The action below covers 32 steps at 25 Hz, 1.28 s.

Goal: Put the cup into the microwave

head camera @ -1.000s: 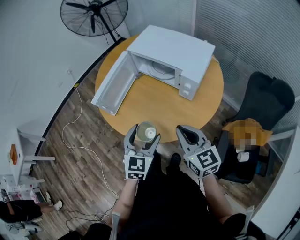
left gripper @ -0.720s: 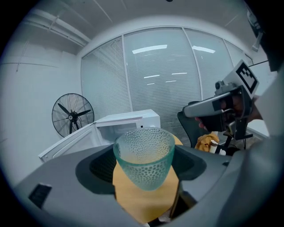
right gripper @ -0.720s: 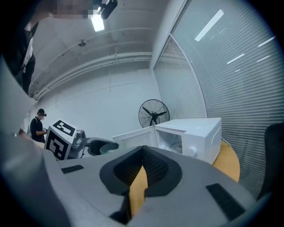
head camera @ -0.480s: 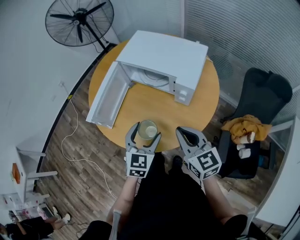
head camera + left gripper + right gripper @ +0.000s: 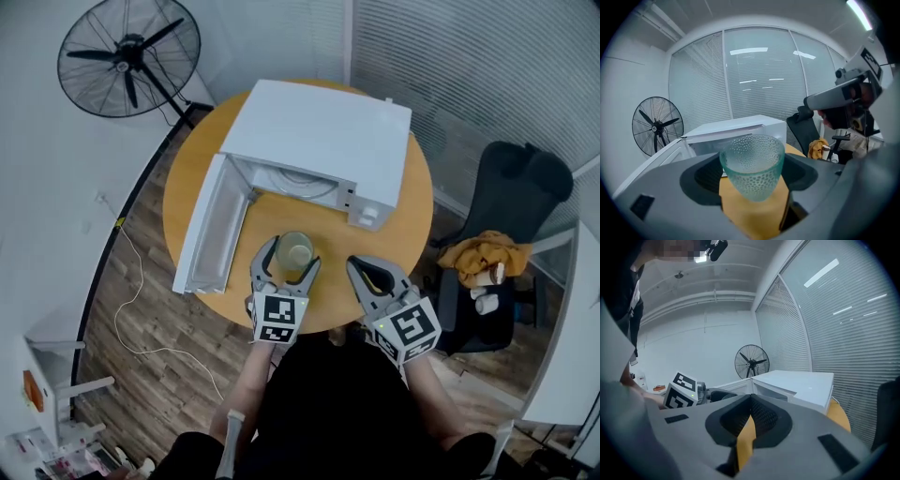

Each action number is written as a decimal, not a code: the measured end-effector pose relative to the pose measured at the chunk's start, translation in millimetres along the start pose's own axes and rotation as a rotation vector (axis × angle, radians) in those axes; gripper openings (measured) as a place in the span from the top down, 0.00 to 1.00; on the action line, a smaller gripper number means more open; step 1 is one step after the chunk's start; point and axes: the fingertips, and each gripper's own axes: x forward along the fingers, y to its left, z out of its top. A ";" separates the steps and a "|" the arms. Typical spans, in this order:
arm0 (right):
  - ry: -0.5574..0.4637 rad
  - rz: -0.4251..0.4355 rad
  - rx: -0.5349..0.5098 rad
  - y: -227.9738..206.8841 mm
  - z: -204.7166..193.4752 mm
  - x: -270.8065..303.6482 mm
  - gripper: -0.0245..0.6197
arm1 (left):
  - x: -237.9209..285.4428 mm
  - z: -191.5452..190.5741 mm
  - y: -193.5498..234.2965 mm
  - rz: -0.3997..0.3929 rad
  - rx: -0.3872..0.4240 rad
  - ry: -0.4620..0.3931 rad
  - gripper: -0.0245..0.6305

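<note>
The cup (image 5: 294, 251) is clear dimpled glass, and my left gripper (image 5: 292, 255) is shut on it, holding it upright above the near part of the round wooden table (image 5: 412, 216). In the left gripper view the cup (image 5: 752, 165) sits between both grey jaws, with the white microwave (image 5: 736, 132) behind it. The microwave (image 5: 323, 141) stands on the table's far side, and its door (image 5: 210, 225) hangs open to the left, showing the cavity. My right gripper (image 5: 361, 269) is shut and empty, just right of the cup. Its own view shows the jaws closed together (image 5: 750, 398).
A black office chair (image 5: 511, 202) with an orange cloth (image 5: 483, 253) stands right of the table. A standing fan (image 5: 127, 56) is at the back left. A white cable (image 5: 131, 300) lies on the wooden floor to the left. Slatted glass walls close the back.
Both grippers have moved forward over the table toward the microwave, the left one still carrying the cup. The microwave and table now lie closer beneath the view.
</note>
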 end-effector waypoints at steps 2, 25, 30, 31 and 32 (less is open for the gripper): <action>0.009 -0.020 0.002 -1.4 1.4 9.8 0.95 | 13.5 -3.0 10.2 -0.022 -0.003 -0.001 0.39; 0.073 -0.227 0.099 -24.7 -2.6 64.2 0.95 | 167.2 -38.8 94.2 -0.127 0.058 -0.023 0.39; 0.093 -0.222 0.111 -17.2 -7.4 73.5 0.95 | 191.1 -45.5 103.4 -0.130 0.053 -0.028 0.39; 0.096 -0.223 0.115 -16.7 -8.2 74.9 0.95 | 195.6 -46.7 104.4 -0.132 0.051 -0.028 0.39; 0.099 -0.224 0.118 -16.6 -9.0 76.3 0.95 | 200.3 -47.5 105.2 -0.134 0.050 -0.028 0.39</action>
